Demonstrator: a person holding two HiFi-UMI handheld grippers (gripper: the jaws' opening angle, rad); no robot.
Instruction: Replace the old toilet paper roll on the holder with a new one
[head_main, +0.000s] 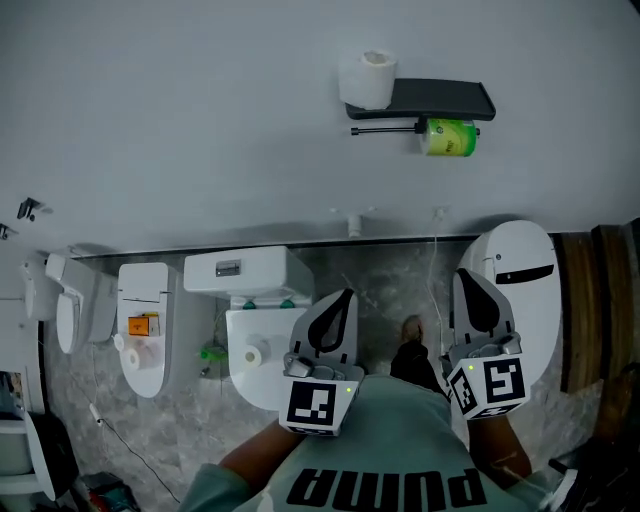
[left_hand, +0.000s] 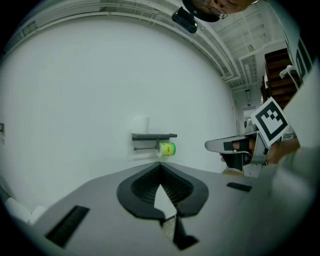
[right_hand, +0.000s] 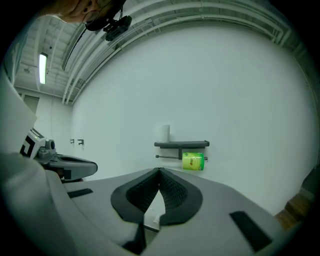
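Head view: we see the holder (head_main: 442, 99) high on the white wall. A white roll (head_main: 367, 78) stands upright on the left end of its shelf. A green-wrapped roll (head_main: 448, 137) hangs on the bar beneath, toward the right end. The left gripper (head_main: 346, 294) and the right gripper (head_main: 464, 274) are low, side by side, well apart from the holder. A toilet (head_main: 262, 340) sits below the left one.

Left gripper view: we see the jaws together, with nothing between them, pointing at the holder.

Right gripper view: we see the jaws together and empty, and the green-wrapped roll just right of their line.
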